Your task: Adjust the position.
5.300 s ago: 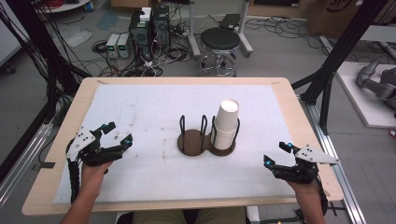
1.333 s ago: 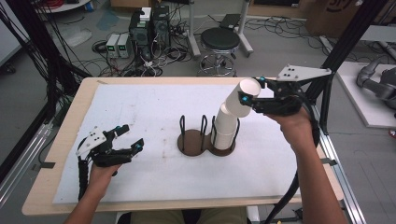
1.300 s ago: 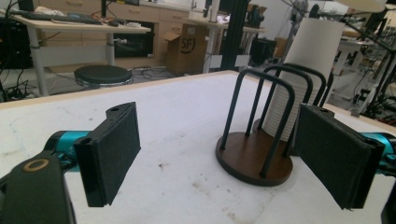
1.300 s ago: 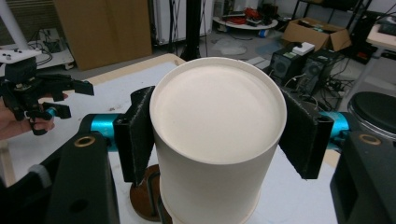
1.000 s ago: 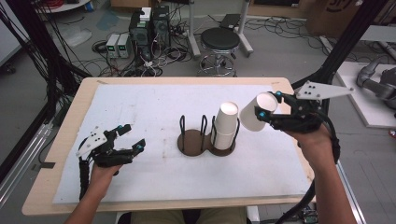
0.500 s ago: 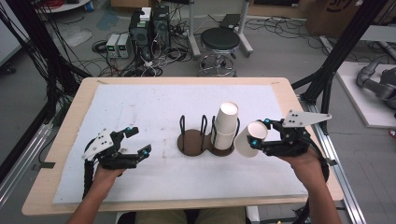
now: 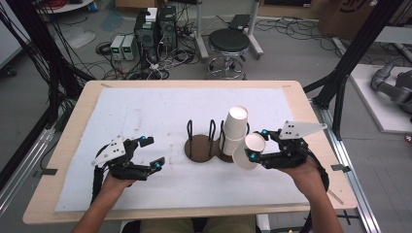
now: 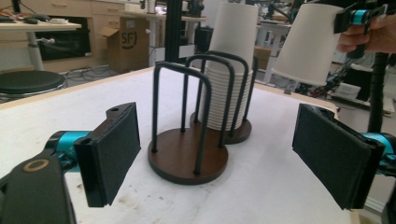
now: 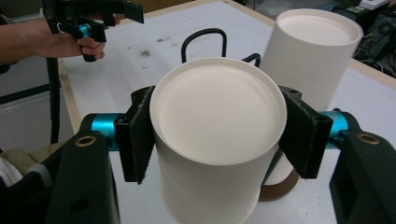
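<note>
Overhead first: right gripper (image 7: 253, 150) clamped across a single paper cup (image 7: 247, 152), held tipped on its side just beside the cup stack (image 7: 233, 130), apparently lifted clear of it and kept low over the table (image 7: 145, 107) for setting down or moving on. Left gripper (image 7: 150, 153) parked well apart on the white mat, jaws spread, holding nothing, probably waiting its turn. Counted here: one wooden cup holder (image 7: 209, 145) with two round bases, three black wire loops visible, one stack seated on the right-hand base, one loose cup in the air, left-hand base bare.

Next, the left gripper view: two black pads wide apart, nothing between them, aimed straight at the holder (image 8: 189, 156), perhaps so as to steady it or take the next cup. Stack (image 8: 231, 84) standing upright inside the farther wire cage, many rims nested at its foot, too many and too fine to count. Held cup (image 8: 308, 44) at upper right, mouth end pinched by the other gripper.

Lastly, the right gripper view: both pads pressed against opposite sides of the cup (image 9: 217, 140) near its closed end, a grip across the widest reachable part, likely so the thin wall stays round. Stack top (image 9: 313, 56) just behind; one wire loop (image 9: 204, 42) beyond it; left gripper (image 9: 93, 16) in the person's hand far off.
</note>
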